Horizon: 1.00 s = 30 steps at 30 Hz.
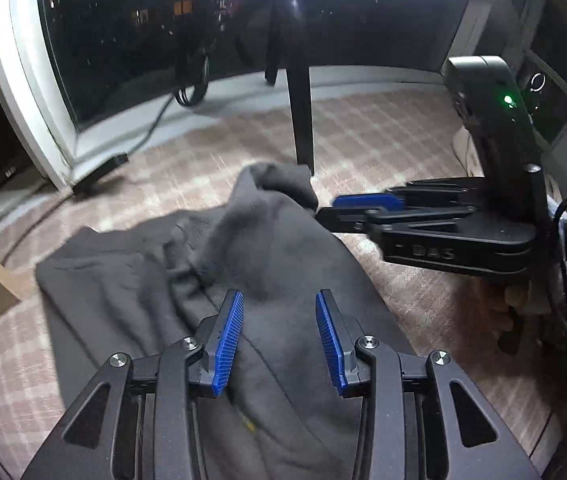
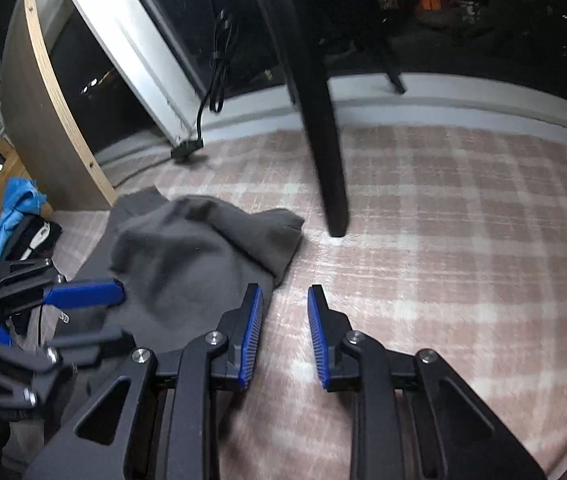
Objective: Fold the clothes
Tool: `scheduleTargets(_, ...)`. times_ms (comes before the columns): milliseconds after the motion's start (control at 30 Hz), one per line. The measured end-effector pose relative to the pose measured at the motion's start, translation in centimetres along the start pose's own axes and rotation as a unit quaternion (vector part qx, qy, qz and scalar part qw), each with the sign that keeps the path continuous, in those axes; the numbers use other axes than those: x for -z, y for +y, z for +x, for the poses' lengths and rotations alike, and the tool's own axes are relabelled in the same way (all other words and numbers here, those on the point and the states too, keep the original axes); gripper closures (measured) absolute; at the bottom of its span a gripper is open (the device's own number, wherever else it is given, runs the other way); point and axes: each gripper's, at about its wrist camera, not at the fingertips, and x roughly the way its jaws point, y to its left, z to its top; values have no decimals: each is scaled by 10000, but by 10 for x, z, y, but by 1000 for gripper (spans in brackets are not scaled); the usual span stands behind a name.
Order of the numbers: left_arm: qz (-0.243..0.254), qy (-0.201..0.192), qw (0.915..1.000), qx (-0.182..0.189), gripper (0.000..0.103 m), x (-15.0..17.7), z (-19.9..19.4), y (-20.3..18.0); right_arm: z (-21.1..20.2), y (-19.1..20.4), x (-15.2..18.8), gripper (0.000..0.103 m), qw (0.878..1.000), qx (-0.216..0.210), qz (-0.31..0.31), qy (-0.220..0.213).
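The grey garment (image 1: 131, 272) lies on the pink checked rug (image 2: 443, 216), partly spread and partly bunched. One part of it is turned over on the body and makes a raised lump (image 2: 187, 248), with an end (image 1: 279, 184) pointing toward the dark furniture leg (image 2: 323, 140). It is not a neat fold: wrinkles run across the cloth and the edges do not line up. From the pictures I cannot tell which part of the garment this lump is.

The left gripper (image 1: 279, 336) hangs over the near part of the garment, its jaws open and holding nothing. The right gripper (image 2: 285, 336) is at the right edge of the cloth, mostly above the bare rug; its jaws are also open and empty. In the left view, its tips come near the bunched end, but I cannot tell if they touch it.

The risks, as I judge them: the cloth is soft and thick, so closing the jaws on the lump could catch several layers at once and drag the whole pile. A grip on only one side could pull the garment crooked. The furniture leg stands just beside the bunched end, so a wide swing could knock against it. Both views are a little blurred, which makes the edges hard to place.
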Motion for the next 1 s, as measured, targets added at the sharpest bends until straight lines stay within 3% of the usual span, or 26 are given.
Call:
scheduleTargets(133,-139,86,9998,141,67,8,8,5,14,-5,-11,80,10000,63,19,-50)
scheduleTargets(167,-140,85,9998,134,67,9,9,6,13,-5,-13,84,9999,84,48,-132)
scheduleTargets(200,-141,82,9998,127,67,10,9,7,10,-5,-13,97,9997,96,102,-205)
scheduleTargets(333,-339,-180,9992,61,67,8,-12,20,-5,-7,-14,97,9984,136,298,-463)
scheduleTargets(467,-543,-540,9971,-28,62,12,-53,45,-29,-6,-1,95,9989,123,245,-388)
scheduleTargets(700,-760,-441,9953,-409,61,63,-93,75,-59,22,41,87,9991,-204,-360,-14)
scheduleTargets(833,-786,-188,9957,-454,61,104,-109,69,-71,44,66,87,9965,-451,-661,233)
scheduleTargets(1000,-947,-270,9942,-443,61,136,-147,62,-97,63,87,87,9942,-650,-780,351)
